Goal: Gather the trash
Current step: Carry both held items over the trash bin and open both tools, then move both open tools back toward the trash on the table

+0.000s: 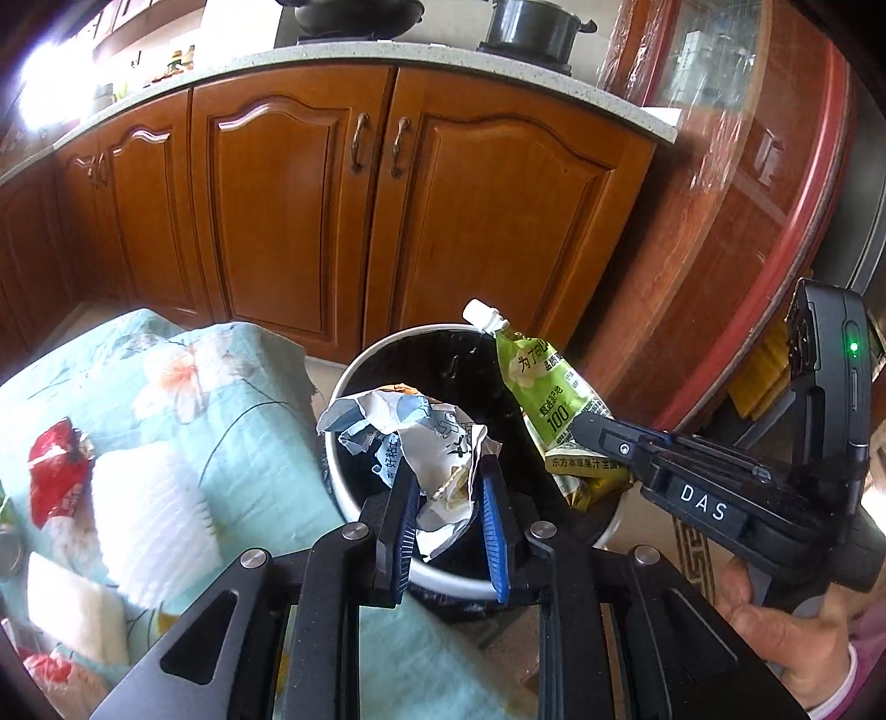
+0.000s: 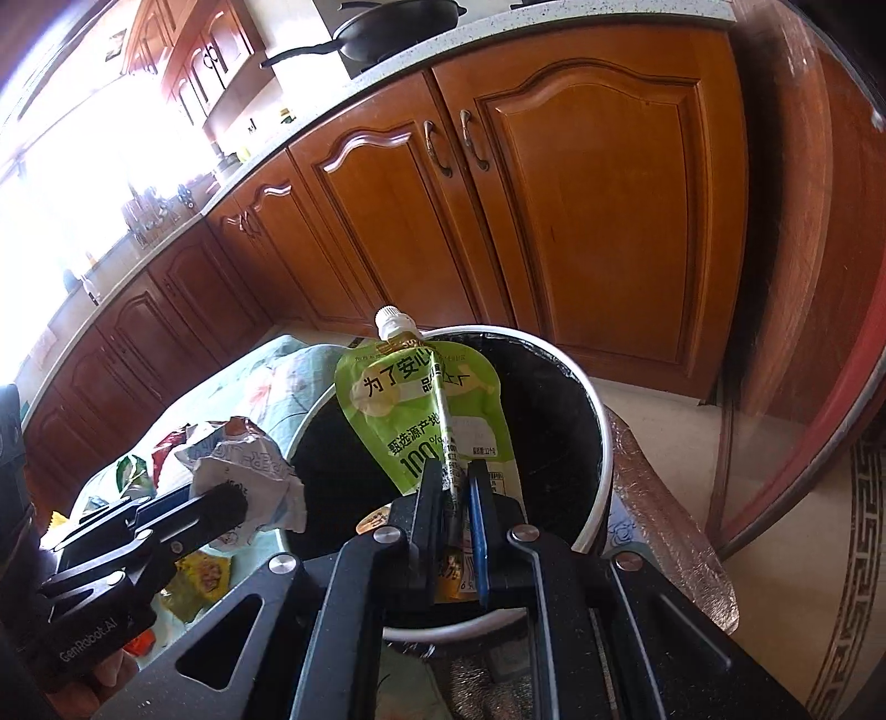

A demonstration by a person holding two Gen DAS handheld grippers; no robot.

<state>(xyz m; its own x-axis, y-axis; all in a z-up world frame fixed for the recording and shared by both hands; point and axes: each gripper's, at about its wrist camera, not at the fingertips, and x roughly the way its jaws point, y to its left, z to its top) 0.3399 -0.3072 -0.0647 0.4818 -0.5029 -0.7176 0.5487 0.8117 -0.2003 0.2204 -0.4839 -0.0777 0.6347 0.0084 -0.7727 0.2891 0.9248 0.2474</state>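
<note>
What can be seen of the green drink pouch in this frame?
The green pouch is a soft, flexible spouted pack with a white screw cap on top, black printed characters and a large "100" on its face. A thin wrapped straw runs down its front. It stands roughly upright, spout up, held by its lower part in the shut right gripper, above the open mouth of the white-rimmed bin with its black liner. In the left wrist view it hangs beside the crumpled wrapper, not touching it as far as can be seen.

Wooden cabinets (image 1: 310,210) under a countertop (image 1: 343,58) bearing a pot (image 1: 531,25).
</note>
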